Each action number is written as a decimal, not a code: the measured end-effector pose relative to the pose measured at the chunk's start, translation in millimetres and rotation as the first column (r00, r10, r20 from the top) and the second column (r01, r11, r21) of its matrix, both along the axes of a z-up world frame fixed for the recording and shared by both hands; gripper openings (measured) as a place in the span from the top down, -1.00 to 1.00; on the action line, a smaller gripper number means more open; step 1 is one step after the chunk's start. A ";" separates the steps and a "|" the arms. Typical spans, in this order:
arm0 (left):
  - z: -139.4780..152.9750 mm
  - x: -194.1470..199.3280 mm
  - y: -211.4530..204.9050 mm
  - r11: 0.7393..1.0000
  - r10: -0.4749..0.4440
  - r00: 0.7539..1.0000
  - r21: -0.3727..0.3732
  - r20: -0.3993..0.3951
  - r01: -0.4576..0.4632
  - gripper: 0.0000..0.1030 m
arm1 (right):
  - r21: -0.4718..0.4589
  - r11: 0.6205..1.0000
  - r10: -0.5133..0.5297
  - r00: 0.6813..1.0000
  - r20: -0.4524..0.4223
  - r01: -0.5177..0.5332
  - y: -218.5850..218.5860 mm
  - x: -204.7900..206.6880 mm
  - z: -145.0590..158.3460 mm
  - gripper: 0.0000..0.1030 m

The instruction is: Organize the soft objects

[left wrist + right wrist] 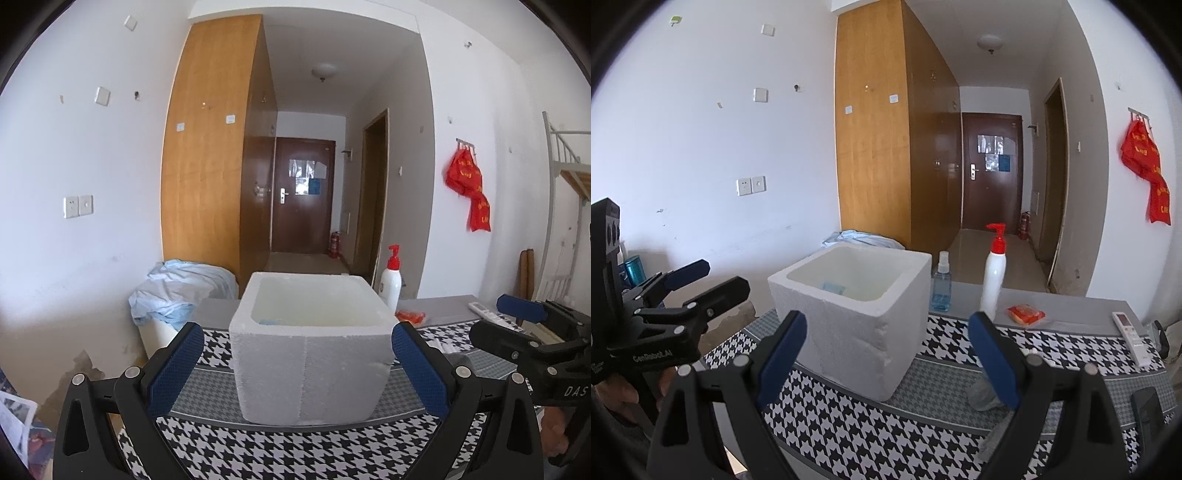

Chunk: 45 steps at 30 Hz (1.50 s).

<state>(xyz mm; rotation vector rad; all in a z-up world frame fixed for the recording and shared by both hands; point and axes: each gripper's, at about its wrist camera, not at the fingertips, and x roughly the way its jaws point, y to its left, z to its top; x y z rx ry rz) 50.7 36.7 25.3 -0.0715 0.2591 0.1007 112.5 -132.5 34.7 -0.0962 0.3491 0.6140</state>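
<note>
The work surface is a table (1071, 314) covered by a woven cloth (871, 435) printed in black-and-white houndstooth with grey bands. At its centre stands an open-topped foam box (310, 365): white expanded polystyrene, cube-shaped, thick-walled, with a grainy outer face and chipped corners. A small pale blue item (833, 287) lies on the box floor; its nature cannot be told.

Behind the box, at the cloth's far edge, stand a smooth white pump bottle (993, 280) with a red dispenser head and a clear blue spray bottle (941, 286). A glossy orange-red packet (1026, 314) lies flat just beside the pump bottle. A slim white remote control (1130, 338) rests near the right table edge. A soft grey crumpled object (984, 395) lies on the cloth to the right of the box, partly hidden behind one finger of the right gripper.

The left gripper (297, 365) has black rigid arms with blue textured pads; its jaws stand wide and flank the box without touching it. The right gripper (886, 354) is likewise spread wide and holds nothing
</note>
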 end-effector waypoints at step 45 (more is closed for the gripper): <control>-45.4 16.0 -44.1 0.996 -0.088 0.994 -0.029 -0.065 0.086 -0.98 | -0.006 0.992 -0.128 0.988 -0.081 0.128 -50.3 7.2 -44.1 -0.78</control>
